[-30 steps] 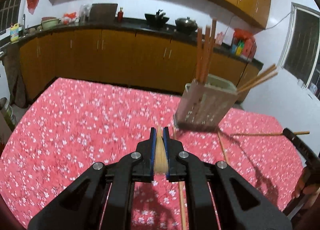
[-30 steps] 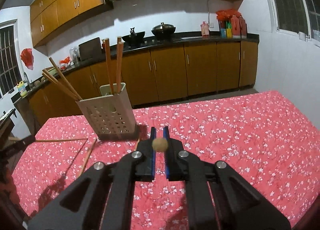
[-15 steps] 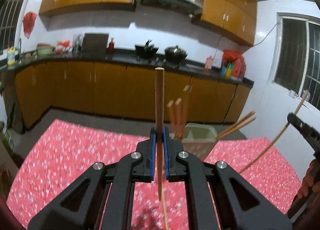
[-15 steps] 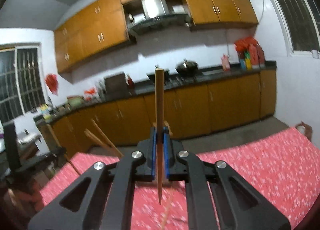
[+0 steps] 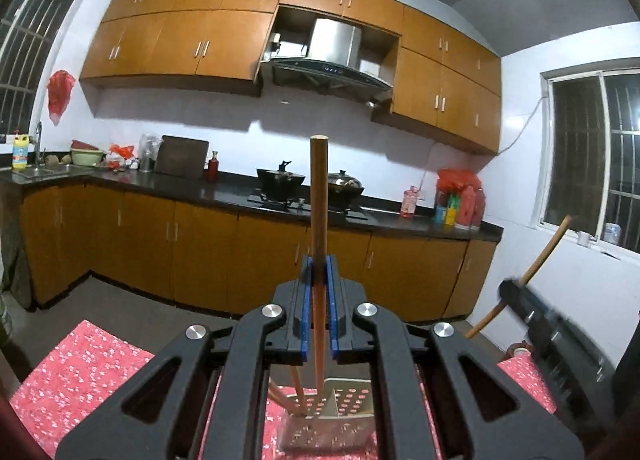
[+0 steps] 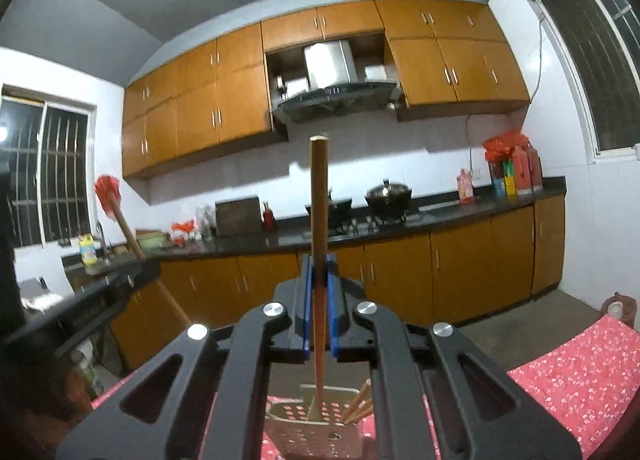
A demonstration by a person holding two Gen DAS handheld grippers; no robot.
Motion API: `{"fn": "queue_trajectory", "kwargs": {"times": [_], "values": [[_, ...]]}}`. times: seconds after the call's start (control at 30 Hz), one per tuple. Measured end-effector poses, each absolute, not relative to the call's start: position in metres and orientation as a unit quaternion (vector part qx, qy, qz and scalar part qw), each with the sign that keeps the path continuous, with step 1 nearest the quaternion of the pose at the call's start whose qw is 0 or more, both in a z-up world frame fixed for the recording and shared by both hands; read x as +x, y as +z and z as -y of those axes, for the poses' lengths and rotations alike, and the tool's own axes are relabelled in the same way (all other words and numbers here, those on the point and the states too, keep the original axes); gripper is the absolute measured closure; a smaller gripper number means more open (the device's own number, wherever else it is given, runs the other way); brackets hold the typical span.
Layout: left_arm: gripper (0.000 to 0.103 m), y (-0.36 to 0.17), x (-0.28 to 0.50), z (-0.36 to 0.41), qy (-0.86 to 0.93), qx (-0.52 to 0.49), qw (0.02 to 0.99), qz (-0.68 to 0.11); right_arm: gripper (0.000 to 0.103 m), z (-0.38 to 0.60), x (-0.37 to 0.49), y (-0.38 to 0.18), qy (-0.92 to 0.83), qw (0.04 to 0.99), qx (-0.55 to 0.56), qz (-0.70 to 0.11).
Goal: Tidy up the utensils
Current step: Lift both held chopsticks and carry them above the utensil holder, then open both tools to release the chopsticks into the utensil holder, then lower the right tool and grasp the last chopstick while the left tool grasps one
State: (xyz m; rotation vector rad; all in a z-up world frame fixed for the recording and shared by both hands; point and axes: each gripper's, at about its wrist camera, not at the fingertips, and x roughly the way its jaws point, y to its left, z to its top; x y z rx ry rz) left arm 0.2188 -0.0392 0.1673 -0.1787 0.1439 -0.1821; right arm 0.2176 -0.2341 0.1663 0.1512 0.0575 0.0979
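Chopsticks stand upright, one pinched in each gripper's jaws, directly above the perforated utensil holder [image 5: 326, 420] on the floral-clothed desk [image 5: 76, 376]. The left gripper [image 5: 319, 272] holds its chopstick [image 5: 319, 212] with the lower tip at the holder's mouth, beside others already inside; the right gripper [image 6: 319, 272] holds its chopstick [image 6: 319, 212] likewise. Best to keep each stick vertical, lower until the tip is well inside a compartment, then spread the jaws, avoiding the divider wall.

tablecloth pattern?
Red tablecloth with small white flowers; clearest in the right wrist view.
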Motion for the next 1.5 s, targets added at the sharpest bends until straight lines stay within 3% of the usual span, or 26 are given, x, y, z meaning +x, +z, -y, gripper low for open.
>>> {"fn": "queue_trajectory", "kwargs": {"times": [0.4, 0.43, 0.53, 0.93, 1.1, 1.27, 1.5], "values": [[0.095, 0.123, 0.246, 0.044, -0.103, -0.094, 0.983, -0.120, 0.093, 0.227, 0.258, 0.126, 0.063, 0.990, 0.078, -0.097], [0.093, 0.123, 0.246, 0.044, -0.104, -0.094, 0.983, -0.121, 0.093, 0.227, 0.258, 0.124, 0.065, 0.990, 0.081, -0.099], [0.067, 0.124, 0.240, 0.041, -0.099, -0.094, 0.984, -0.114, 0.088, 0.227, 0.255, 0.126, 0.068, 0.989, 0.087, -0.100], [0.066, 0.134, 0.186, 0.009, -0.109, -0.127, 0.982, -0.084, 0.084, 0.245, 0.179, 0.130, 0.071, 0.990, 0.092, -0.082], [0.066, 0.101, 0.164, -0.009, -0.078, -0.107, 0.982, -0.131, 0.078, 0.257, 0.164, 0.068, 0.034, 0.980, 0.078, -0.181], [0.066, 0.029, 0.173, -0.017, -0.062, -0.082, 0.961, -0.258, 0.077, 0.260, 0.179, -0.025, 0.030, 0.931, 0.098, -0.350], [0.066, -0.047, 0.169, -0.012, -0.073, -0.081, 0.924, -0.367, 0.077, 0.233, 0.168, -0.082, 0.060, 0.896, 0.107, -0.426]]}}
